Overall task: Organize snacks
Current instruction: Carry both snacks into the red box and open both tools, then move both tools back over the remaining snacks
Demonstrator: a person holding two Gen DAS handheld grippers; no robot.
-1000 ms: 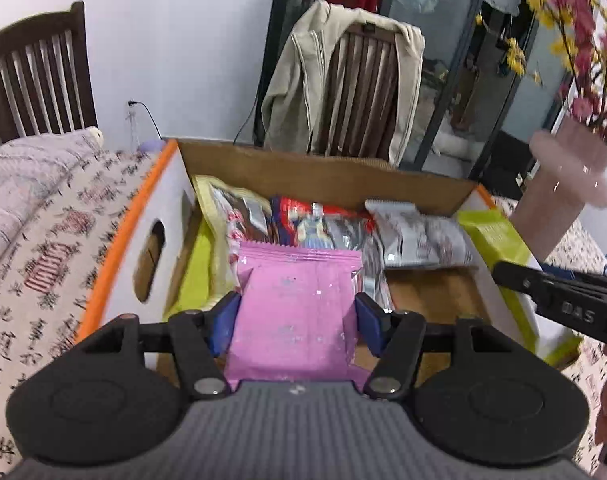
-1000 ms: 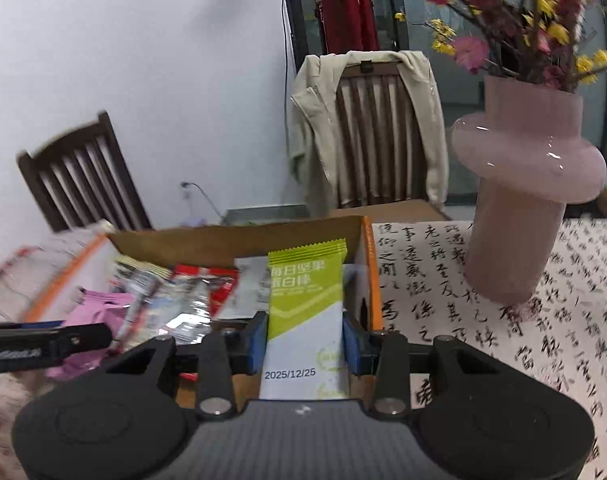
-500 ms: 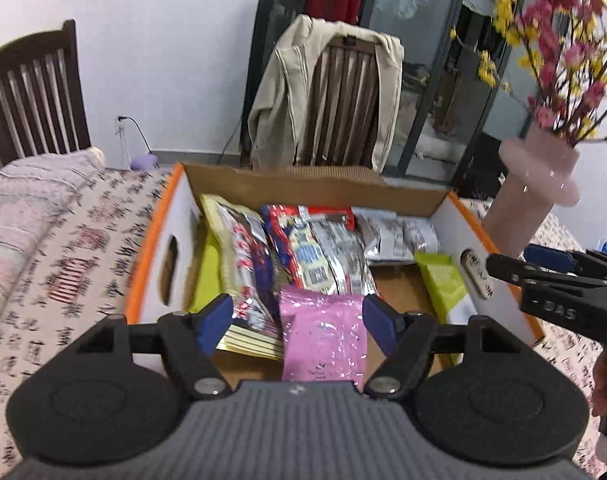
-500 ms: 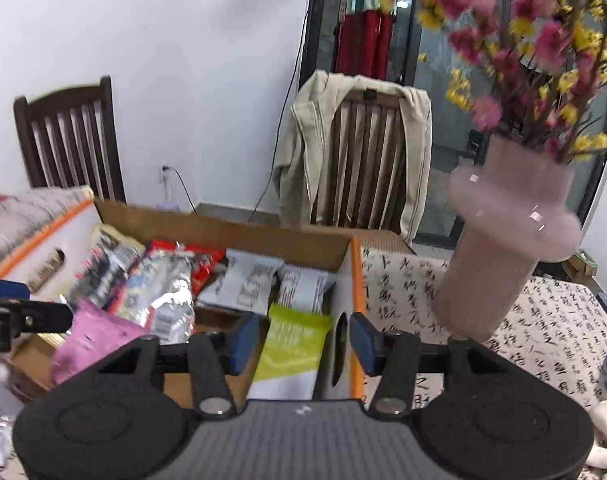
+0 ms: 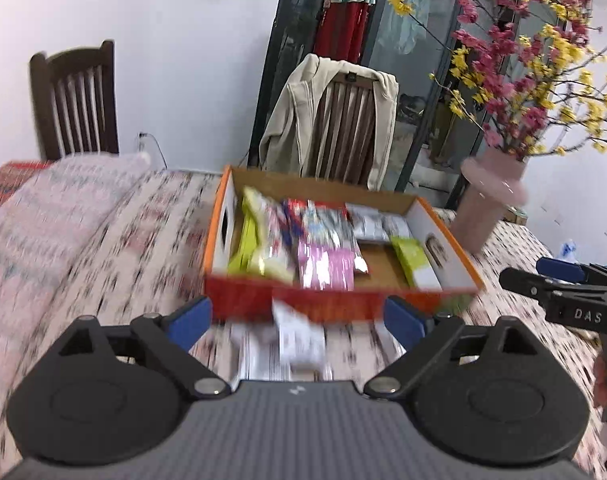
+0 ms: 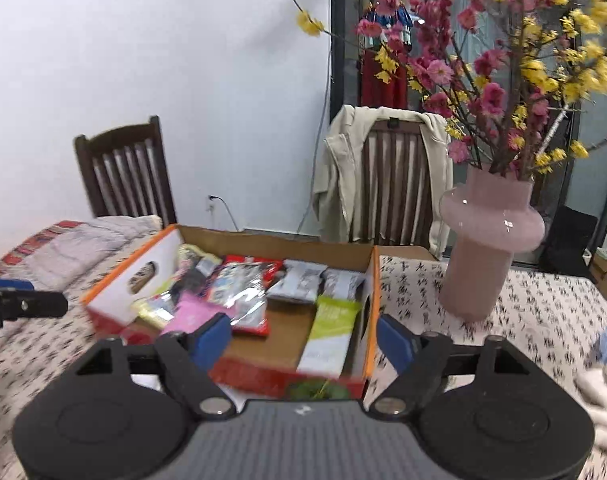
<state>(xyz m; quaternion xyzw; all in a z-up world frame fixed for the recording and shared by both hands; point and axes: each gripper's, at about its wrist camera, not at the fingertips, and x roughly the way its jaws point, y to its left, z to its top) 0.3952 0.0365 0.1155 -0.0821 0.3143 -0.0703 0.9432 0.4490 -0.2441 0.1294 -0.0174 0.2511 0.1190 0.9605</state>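
Note:
An orange-rimmed cardboard box (image 5: 335, 305) holds several snack packets. Among them a pink packet (image 5: 325, 266) lies in the middle and a green-and-white packet (image 6: 331, 332) leans on the right wall. My left gripper (image 5: 297, 320) hangs before the box's front wall with its jaws opening and nothing gripped. Blurred white packets (image 5: 295, 344) lie on the table below it. My right gripper (image 6: 303, 340) is drawn back from the box's right front corner, its jaws opening, apart from the green packet. Each gripper shows at the edge of the other's view.
A pink vase (image 6: 487, 248) with red and yellow blossoms stands right of the box. A chair draped with a beige jacket (image 6: 343, 176) is behind the table, another dark chair (image 6: 123, 172) at the back left. A folded blanket (image 5: 63, 196) lies on the patterned tablecloth at left.
The left gripper released the pink packet and the right released the green packet, both now lying in the box. Both grippers widened, pulled back and rose.

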